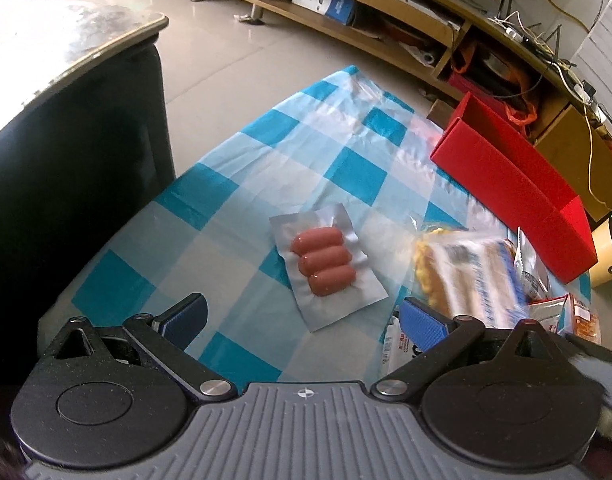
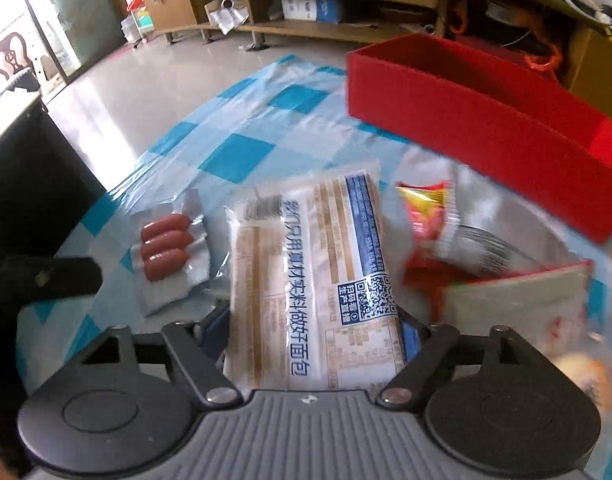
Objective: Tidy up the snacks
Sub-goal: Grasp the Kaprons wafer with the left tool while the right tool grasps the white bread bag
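A clear pack of three small sausages (image 1: 324,266) lies on the blue-and-white checked cloth (image 1: 242,184), just ahead of my open, empty left gripper (image 1: 302,316). My right gripper (image 2: 312,330) is shut on a white and blue bread packet (image 2: 318,264) and holds it above the cloth; the packet also shows blurred in the left wrist view (image 1: 466,276). The sausage pack also shows in the right wrist view (image 2: 168,246), to the left of the packet. An open red box (image 1: 514,184) stands at the back right, also in the right wrist view (image 2: 478,120).
Several other snack packets (image 2: 430,216) lie right of the bread packet, below the red box; some show at the right in the left view (image 1: 554,308). A dark table (image 1: 66,80) stands left. A wooden shelf unit (image 1: 386,12) with cables runs behind.
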A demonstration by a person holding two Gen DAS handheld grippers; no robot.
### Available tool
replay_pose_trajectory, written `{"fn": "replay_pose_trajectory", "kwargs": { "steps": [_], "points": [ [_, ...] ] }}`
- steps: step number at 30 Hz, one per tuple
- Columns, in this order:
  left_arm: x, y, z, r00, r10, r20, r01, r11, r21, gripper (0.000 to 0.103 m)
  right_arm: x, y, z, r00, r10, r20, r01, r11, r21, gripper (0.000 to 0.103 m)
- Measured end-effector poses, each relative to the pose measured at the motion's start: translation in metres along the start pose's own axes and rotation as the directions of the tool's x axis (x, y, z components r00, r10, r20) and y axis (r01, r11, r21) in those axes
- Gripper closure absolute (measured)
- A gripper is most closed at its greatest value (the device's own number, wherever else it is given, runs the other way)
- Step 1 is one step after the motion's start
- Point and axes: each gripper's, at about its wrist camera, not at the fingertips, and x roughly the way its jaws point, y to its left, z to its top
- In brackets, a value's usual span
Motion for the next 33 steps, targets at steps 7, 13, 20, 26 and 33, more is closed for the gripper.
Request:
{"fn": "replay_pose_trajectory", "kwargs": {
  "steps": [7, 13, 20, 26, 33],
  "points": [
    [0.021, -0.023, 0.002, 0.999, 0.0, -0.049, 0.0, 1.0, 0.01, 0.0, -0.05, -0.05, -0.032, 0.998, 0.024, 0.053, -0.03, 0.993, 0.118, 0.037],
    [0.028, -0.059, -0.013, 0.998, 0.001, -0.064, 0.005, 0.995, 0.095, 0.0, -0.042, -0.069, -0.048, 0.999, 0.048, 0.006, -0.048, 0.987, 0.152, 0.067],
    [0.032, -0.077, -0.037, 0.991, 0.083, -0.101, -0.067, 0.986, 0.155, 0.0, -0.041, -0.062, -0.041, 0.995, 0.093, 0.029, -0.096, 0.989, 0.113, 0.055],
    [0.054, -0.093, -0.045, 0.979, 0.154, -0.136, -0.133, 0.98, 0.15, 0.0, -0.014, -0.035, -0.042, 0.999, 0.021, -0.047, -0.024, 0.998, -0.055, 0.024],
    [0.063, -0.101, -0.051, 0.974, 0.171, -0.148, -0.141, 0.97, 0.196, 0.01, -0.034, -0.063, -0.048, 0.999, -0.015, -0.038, 0.015, 1.0, 0.019, 0.023]
  ]
}}
